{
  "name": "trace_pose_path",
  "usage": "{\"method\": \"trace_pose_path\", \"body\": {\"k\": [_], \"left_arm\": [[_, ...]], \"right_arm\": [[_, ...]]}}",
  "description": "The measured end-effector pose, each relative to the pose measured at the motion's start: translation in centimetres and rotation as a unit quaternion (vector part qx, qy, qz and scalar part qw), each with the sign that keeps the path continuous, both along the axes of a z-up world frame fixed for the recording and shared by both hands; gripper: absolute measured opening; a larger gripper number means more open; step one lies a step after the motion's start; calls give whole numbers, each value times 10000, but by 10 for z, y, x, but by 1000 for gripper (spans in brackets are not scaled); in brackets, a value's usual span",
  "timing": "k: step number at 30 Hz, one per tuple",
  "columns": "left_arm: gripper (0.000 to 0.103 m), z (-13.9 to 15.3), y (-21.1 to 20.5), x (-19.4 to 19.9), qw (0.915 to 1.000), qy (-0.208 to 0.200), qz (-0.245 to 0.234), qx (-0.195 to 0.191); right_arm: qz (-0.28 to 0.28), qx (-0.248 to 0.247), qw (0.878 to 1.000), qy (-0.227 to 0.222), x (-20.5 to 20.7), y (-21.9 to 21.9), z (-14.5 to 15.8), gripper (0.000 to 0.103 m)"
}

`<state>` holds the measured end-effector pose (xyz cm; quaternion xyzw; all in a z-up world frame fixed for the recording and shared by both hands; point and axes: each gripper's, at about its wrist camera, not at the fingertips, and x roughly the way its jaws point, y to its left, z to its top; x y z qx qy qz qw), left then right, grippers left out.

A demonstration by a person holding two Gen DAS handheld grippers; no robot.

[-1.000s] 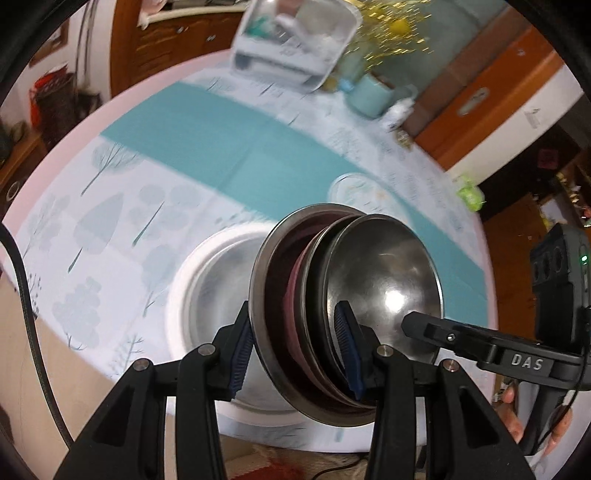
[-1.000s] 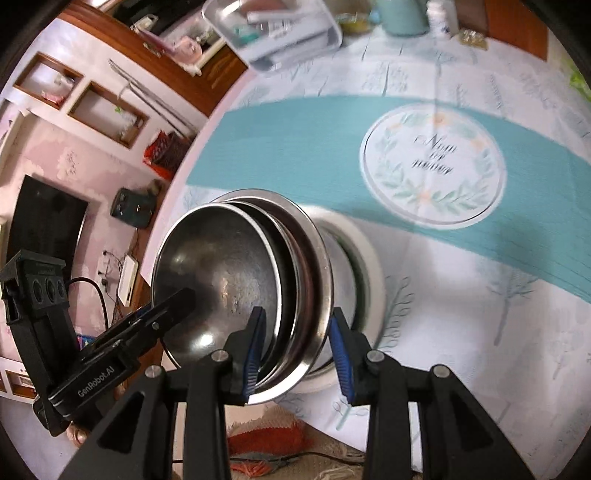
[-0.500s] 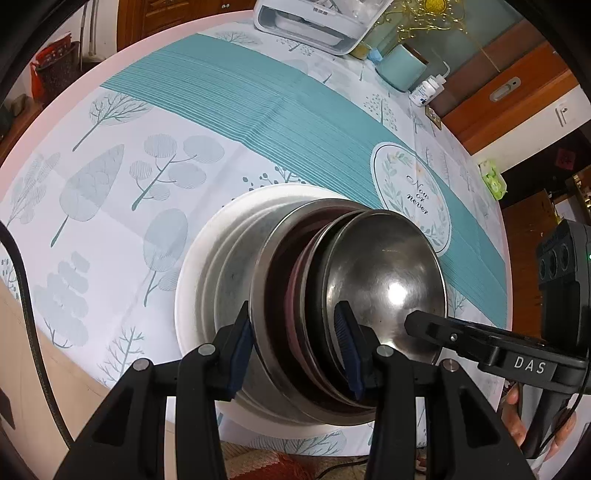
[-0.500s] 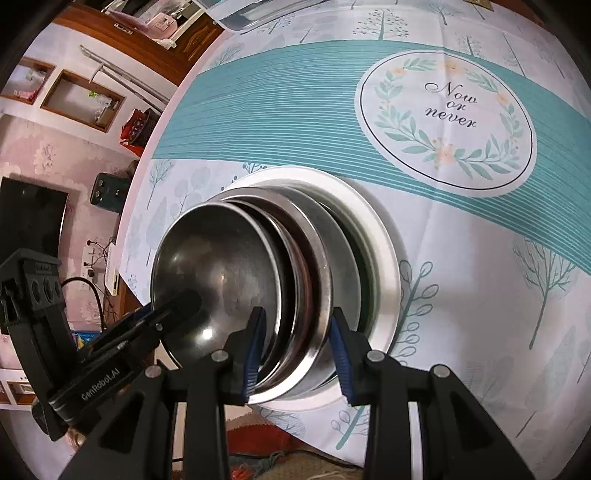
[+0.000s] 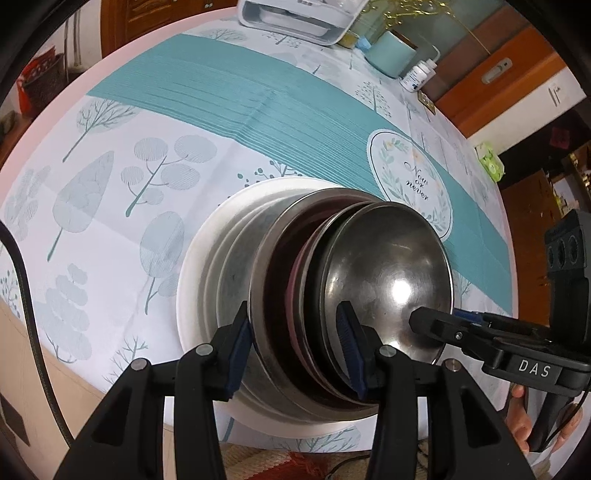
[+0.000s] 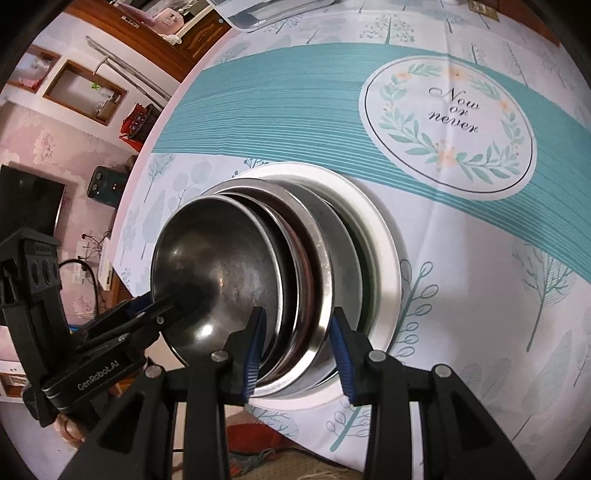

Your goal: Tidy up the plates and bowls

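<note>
A nested stack of steel bowls (image 5: 384, 280) with a pink one among them sits low over a steel plate (image 5: 229, 258) on a white plate (image 5: 195, 266) near the table's front edge. My left gripper (image 5: 295, 347) is shut on the stack's rim from one side. My right gripper (image 6: 295, 347) is shut on the opposite rim of the stack (image 6: 221, 266). The steel plate (image 6: 351, 258) and white plate (image 6: 388, 236) show in the right wrist view too. Whether the stack touches the steel plate is hidden.
The round table has a tree-print cloth with a teal band (image 5: 221, 92) and a "Now or never" wreath (image 6: 450, 114). A white dish rack (image 5: 295, 14), a teal cup (image 5: 391, 51) and a small bottle (image 5: 417, 77) stand at the far edge.
Both grippers have carried the bowl stack down toward the white and steel plates. The view has steadied and the stack now sits lower over them.
</note>
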<state>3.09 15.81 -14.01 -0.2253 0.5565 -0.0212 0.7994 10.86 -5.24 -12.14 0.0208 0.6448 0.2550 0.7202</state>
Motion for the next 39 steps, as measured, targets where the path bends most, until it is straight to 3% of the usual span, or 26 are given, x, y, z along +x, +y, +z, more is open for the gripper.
{"method": "trace_pose_path", "body": {"k": [6, 15, 21, 29, 32, 39], "left_arm": [[62, 6, -11, -2, 9967, -168, -273, 745], [72, 21, -16, -9, 9883, -492, -540, 1340], [82, 34, -14, -17, 9885, -706, -567, 1209], [91, 59, -21, -31, 9811, -1035, -592, 1523], [101, 70, -23, -32, 9778, -1159, -621, 1633], [102, 96, -31, -36, 9692, -1388, -662, 1922]], "right_arm": [[-13, -272, 9982, -531, -10, 1, 5, 37], [-162, -515, 9920, -1137, -28, 0, 10, 43], [-292, -598, 9846, -1615, -44, -3, 22, 43], [-486, -728, 9649, -2477, -67, -5, 55, 43], [-523, -635, 9603, -2665, -75, -5, 67, 43], [-857, -577, 9498, -2952, -84, -9, 88, 43]]}}
